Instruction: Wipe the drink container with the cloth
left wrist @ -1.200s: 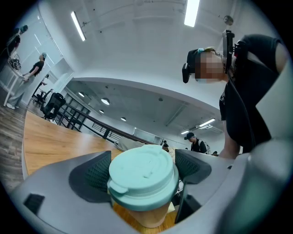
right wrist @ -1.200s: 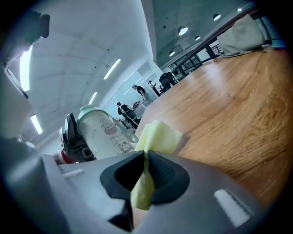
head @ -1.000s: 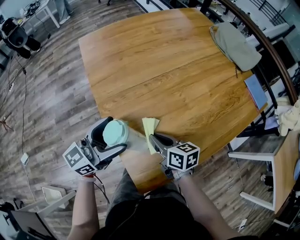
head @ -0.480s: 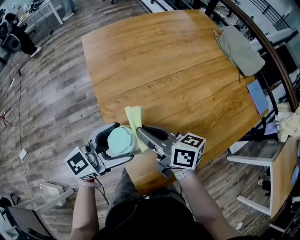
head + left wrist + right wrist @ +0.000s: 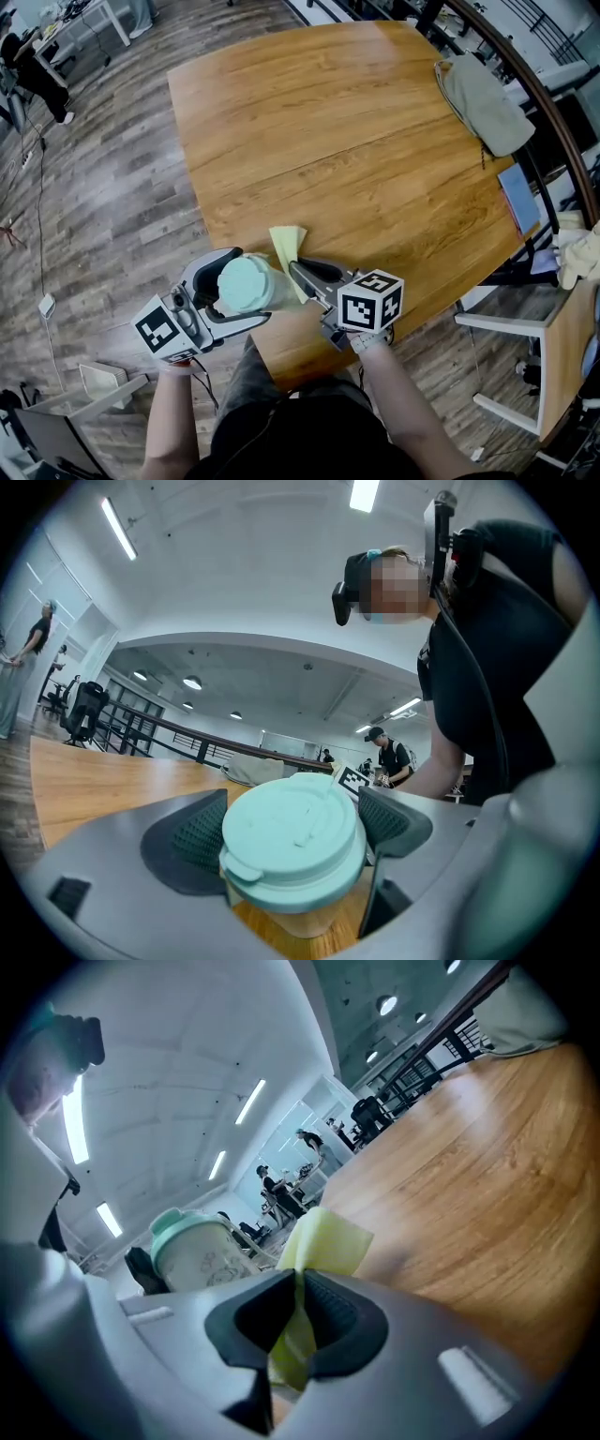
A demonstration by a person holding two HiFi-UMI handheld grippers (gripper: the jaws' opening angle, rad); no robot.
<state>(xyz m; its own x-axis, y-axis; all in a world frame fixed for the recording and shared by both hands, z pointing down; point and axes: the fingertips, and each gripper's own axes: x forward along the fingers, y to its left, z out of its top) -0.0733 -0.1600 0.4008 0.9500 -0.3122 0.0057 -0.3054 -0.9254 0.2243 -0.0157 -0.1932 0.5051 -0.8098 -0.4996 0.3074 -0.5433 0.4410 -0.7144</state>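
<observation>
A cream drink cup with a mint-green lid [image 5: 245,281] [image 5: 292,841] [image 5: 195,1242] is held at the near edge of the wooden table [image 5: 337,141]. My left gripper [image 5: 228,286] [image 5: 295,829] is shut on it, one dark pad on each side just under the lid. A pale yellow cloth [image 5: 289,248] [image 5: 319,1251] hangs pinched in my right gripper [image 5: 302,275] [image 5: 298,1321], which is shut on it. The cloth lies against the cup's right side in the head view. In the right gripper view the cup stands to the left of the cloth.
A grey-green bag [image 5: 480,89] lies at the table's far right corner. A blue book [image 5: 518,199] sits on a rack past the right edge. A white chair [image 5: 511,323] stands to the right. Wooden floor [image 5: 103,197] lies to the left.
The cup in my left gripper moved right toward the cloth. My right gripper swung the cloth left against the cup, then shifted slightly back right along its side.
</observation>
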